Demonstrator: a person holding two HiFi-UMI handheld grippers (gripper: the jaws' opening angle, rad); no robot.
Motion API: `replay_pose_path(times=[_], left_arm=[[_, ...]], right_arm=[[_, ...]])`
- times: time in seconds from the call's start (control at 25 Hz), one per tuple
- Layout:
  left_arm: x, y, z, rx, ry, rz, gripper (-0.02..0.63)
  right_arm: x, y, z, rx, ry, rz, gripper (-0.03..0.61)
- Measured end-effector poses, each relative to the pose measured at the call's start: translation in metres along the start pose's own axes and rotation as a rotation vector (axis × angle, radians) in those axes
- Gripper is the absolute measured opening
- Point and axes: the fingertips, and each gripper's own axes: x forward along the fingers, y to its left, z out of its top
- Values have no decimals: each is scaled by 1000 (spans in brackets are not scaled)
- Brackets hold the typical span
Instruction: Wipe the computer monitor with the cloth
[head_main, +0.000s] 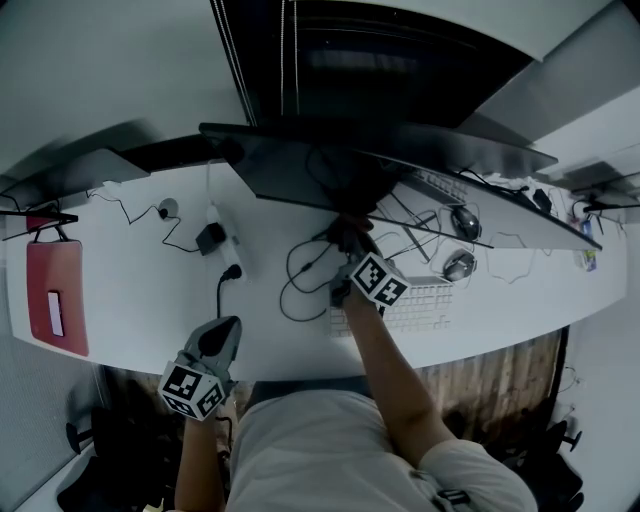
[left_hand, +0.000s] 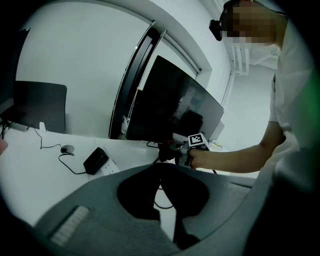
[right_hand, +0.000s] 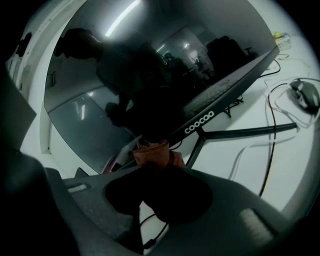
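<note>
The dark computer monitor (head_main: 320, 170) stands at the middle of the white desk (head_main: 130, 290). In the right gripper view its black screen (right_hand: 150, 65) fills the frame and mirrors the room. My right gripper (head_main: 348, 245) is shut on a crumpled orange-brown cloth (right_hand: 152, 152). It holds the cloth against the screen's lower edge, just above the stand (right_hand: 235, 132). My left gripper (head_main: 220, 340) hangs at the desk's front edge, well left of the monitor, with its jaws together and nothing between them. From the left gripper view the monitor (left_hand: 170, 107) and the right gripper (left_hand: 180, 150) show from the side.
A white keyboard (head_main: 425, 305) lies under my right arm, with two mice (head_main: 459, 265) beyond it. A power strip and adapter (head_main: 222, 245) with loose cables sit left of the monitor. A red pouch (head_main: 55, 300) lies at the far left. Other screens flank the monitor on both sides.
</note>
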Motion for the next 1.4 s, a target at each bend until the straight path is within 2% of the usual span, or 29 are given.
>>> replay_pose_path(times=[0.48,0.96,1.16,1.4], left_arm=[[19,-41,1,20,-3,-15,9],[43,-82,6,50,-17,-64,8],[53,-95,13,73,-26,-106,8],[66,-115,24,110,-50,-154,8]], right_arm=[[-28,-52,32,-6,-19,-40,107],[-68,-103,67,-31,-55,-94,107],[-89,-107,75,-75,-41,-89,107],[-129,-92,85,-155,-22,-48,107]])
